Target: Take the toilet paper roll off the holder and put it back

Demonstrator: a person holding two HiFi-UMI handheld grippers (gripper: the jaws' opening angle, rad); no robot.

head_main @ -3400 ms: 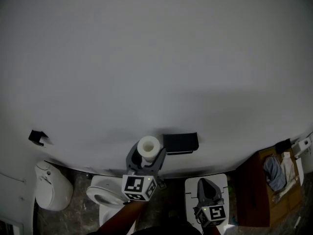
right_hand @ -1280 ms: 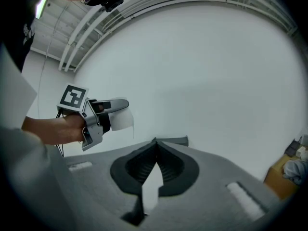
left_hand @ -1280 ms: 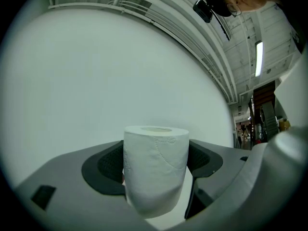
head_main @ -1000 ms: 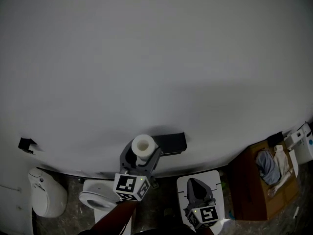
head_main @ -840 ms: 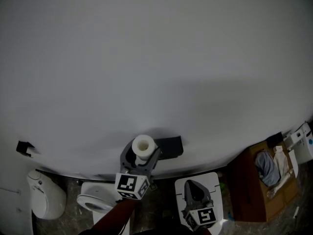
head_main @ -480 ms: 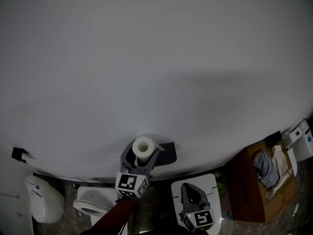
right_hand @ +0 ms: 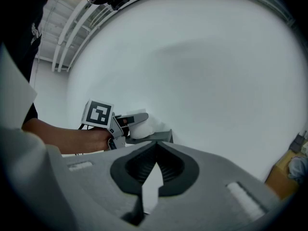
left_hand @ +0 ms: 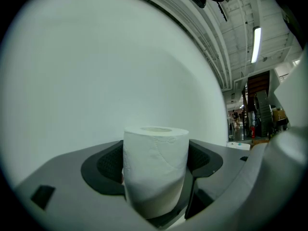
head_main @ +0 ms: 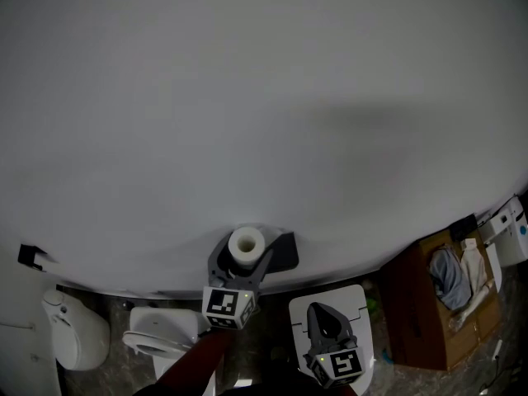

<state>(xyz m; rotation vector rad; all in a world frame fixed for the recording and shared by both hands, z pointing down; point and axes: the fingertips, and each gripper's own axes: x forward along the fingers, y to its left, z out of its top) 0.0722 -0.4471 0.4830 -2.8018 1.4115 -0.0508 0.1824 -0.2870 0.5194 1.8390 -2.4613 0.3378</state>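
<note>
A white toilet paper roll point(head_main: 247, 242) stands upright between the jaws of my left gripper point(head_main: 242, 258), which is shut on it. It is held against the white wall, over the left part of the black holder point(head_main: 286, 252). In the left gripper view the roll point(left_hand: 155, 172) fills the gap between the dark pads; the holder is hidden there. My right gripper point(head_main: 329, 328) hangs lower right, jaws shut and holding nothing. In the right gripper view its tips point(right_hand: 155, 145) meet, and beyond them are the left gripper point(right_hand: 126, 124), the roll point(right_hand: 146, 127) and the holder point(right_hand: 162, 137).
A toilet point(head_main: 148, 340) sits at the lower left, with a white bin point(head_main: 73, 337) further left. A white box-like top point(head_main: 356, 298) lies under my right gripper. An open cardboard box point(head_main: 436, 304) of cloth stands at the right. A small black fitting point(head_main: 30, 255) is on the wall.
My left gripper has carried the roll rightward, from beside the holder's left end to over it. The right gripper has stayed shut and low.
</note>
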